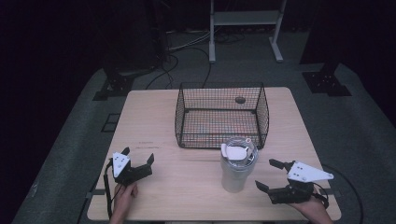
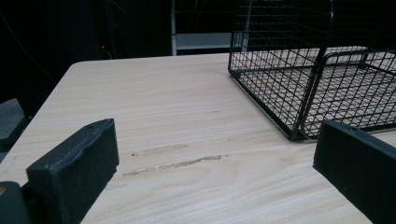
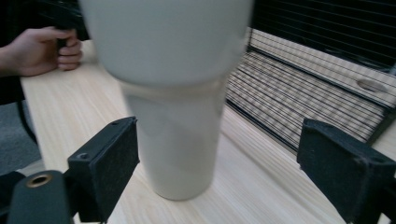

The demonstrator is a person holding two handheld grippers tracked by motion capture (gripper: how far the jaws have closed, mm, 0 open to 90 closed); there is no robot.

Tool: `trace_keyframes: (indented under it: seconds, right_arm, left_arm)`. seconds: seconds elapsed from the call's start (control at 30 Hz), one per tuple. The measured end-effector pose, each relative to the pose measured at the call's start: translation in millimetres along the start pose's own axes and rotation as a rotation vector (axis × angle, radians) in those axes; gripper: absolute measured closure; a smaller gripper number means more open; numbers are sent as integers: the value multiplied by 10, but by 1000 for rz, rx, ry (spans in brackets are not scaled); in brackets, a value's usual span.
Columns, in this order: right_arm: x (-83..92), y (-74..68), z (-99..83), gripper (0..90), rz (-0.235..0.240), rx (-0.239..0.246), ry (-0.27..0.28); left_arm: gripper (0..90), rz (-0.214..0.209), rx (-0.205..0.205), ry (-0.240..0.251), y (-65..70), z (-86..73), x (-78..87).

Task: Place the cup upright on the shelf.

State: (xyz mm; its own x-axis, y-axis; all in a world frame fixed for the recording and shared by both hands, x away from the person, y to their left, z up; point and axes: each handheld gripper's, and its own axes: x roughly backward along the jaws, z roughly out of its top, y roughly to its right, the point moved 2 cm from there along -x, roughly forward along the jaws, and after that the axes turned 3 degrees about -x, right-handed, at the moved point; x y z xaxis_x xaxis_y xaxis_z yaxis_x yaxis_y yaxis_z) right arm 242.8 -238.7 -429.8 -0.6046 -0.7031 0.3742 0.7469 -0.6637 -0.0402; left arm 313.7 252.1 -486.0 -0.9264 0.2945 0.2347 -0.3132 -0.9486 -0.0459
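1. The tumbler (image 1: 237, 168) is seen upright on the worktop (image 1: 187, 186), just before the empty wire basket (image 1: 222, 114).
2. Nothing is gripped yet: the left gripper (image 1: 137, 161) and the right gripper (image 1: 270, 174) are held wide open.

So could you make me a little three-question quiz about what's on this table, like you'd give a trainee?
1. True or false: the wire basket has the tumbler inside it.
2. Which gripper points at the tumbler: A) the left gripper B) the right gripper?
3. Fill in: both grippers' jaws stand ____.

Key:
1. False; the tumbler stands on the table, just outside the basket's near side.
2. B; in the right gripper view the tumbler stands ahead between its jaws, untouched.
3. Open.
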Motion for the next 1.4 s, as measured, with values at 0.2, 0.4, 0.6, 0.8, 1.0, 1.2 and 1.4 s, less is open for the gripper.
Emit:
trace_keyframes:
  seconds: [0.2,0.4,0.6,0.8,1.0,1.2,1.4]
  right_arm:
    - [-63,-52,43,113,29,23,11]
    - [-218,-97,48,105,54,31,-2]
    - [-363,-121,41,104,72,40,-18]
    - [-469,-141,66,103,91,52,-10]
    - [-575,-173,100,82,70,65,6]
    - [-640,-176,101,63,71,67,23]
    - [-711,-175,112,46,75,63,49]
  left_arm:
    - [0,-1,-1,1,-1,0,0]
    - [0,0,-3,0,0,-1,1]
    - [0,-1,-4,0,1,-2,1]
    - [0,-2,-5,0,1,-2,0]
    - [0,-3,-4,0,0,-2,3]
    - [0,-4,-2,2,-3,-2,3]
    - [0,-5,0,3,-5,-2,4]
